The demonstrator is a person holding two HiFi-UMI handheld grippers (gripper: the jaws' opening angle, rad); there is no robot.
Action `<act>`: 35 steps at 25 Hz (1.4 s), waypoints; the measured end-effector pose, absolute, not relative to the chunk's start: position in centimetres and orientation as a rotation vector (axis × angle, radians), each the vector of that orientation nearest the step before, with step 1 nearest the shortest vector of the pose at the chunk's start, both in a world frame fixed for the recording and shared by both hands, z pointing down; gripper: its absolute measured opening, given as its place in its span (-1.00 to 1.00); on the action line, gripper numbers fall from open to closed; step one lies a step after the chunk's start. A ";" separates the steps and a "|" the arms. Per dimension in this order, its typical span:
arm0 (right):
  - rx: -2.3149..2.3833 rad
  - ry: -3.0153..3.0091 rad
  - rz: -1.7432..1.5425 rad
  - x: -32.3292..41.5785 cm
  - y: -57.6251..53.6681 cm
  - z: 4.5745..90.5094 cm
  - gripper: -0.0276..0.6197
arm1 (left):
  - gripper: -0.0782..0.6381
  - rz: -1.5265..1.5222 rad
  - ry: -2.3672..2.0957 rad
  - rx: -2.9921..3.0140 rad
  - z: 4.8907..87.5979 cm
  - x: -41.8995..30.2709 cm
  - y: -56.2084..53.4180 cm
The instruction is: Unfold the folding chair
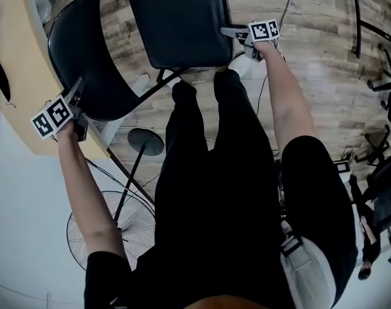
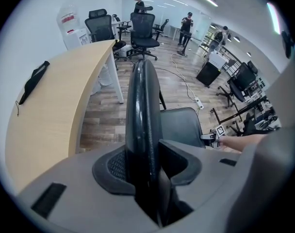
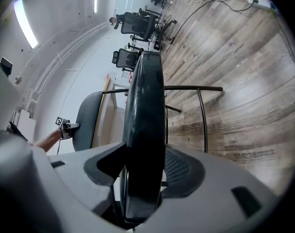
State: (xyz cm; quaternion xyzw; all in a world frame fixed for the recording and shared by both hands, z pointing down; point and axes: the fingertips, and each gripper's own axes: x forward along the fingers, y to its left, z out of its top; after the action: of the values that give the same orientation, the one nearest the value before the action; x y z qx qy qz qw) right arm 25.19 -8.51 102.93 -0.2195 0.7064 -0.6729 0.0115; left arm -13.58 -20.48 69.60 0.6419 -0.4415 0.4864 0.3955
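Observation:
The black folding chair stands before me with its seat point(image 1: 179, 21) flat and its backrest point(image 1: 86, 50) to the left. My left gripper point(image 1: 76, 89) is shut on the backrest's top edge point(image 2: 143, 110), which runs up between its jaws, and both pads lie against it. My right gripper point(image 1: 231, 32) grips the seat's right edge point(image 3: 145, 120), with the seat filling the gap between its pads. In the left gripper view the seat point(image 2: 181, 125) and the right gripper point(image 2: 210, 136) show beyond. The right gripper view shows the backrest point(image 3: 84, 120) and the left gripper point(image 3: 70, 126).
A curved wooden desk point(image 1: 18, 76) stands close behind the backrest at the left. A floor fan point(image 1: 128, 217) lies by my left leg. Office chairs point(image 2: 142, 33), a cable point(image 2: 186, 86) on the wood floor and people fill the room's far end.

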 end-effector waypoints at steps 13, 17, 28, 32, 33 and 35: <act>-0.766 2.241 -2.151 27.3 -7.7 108.1 -0.18 | -0.36 1.238 -1.109 1.616 72.5 -14.3 -19.7; -0.768 2.238 -2.160 28.0 -7.6 109.2 -0.18 | -0.35 1.239 -1.108 1.600 73.5 -14.3 -20.0; -0.928 2.350 -2.202 30.3 -7.7 108.6 -0.02 | -0.24 1.280 -1.143 1.611 73.3 -14.2 -20.5; -1.145 2.349 -2.194 32.8 -8.2 106.4 -0.01 | 0.08 1.310 -1.171 1.599 72.4 -14.7 -20.0; -1.199 2.345 -2.175 33.5 -8.5 105.3 -0.01 | 0.11 1.296 -1.179 1.593 71.9 -14.6 -19.8; -1.291 2.357 -2.115 35.0 -9.3 102.7 -0.01 | 0.13 1.277 -1.202 1.602 70.7 -14.6 -19.6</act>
State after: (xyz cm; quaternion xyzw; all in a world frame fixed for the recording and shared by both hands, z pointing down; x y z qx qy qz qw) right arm 35.00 -9.28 102.75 -0.3738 0.6826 -0.6125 -0.1384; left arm -14.55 -19.59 70.70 0.6256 -0.4692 0.4987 0.3739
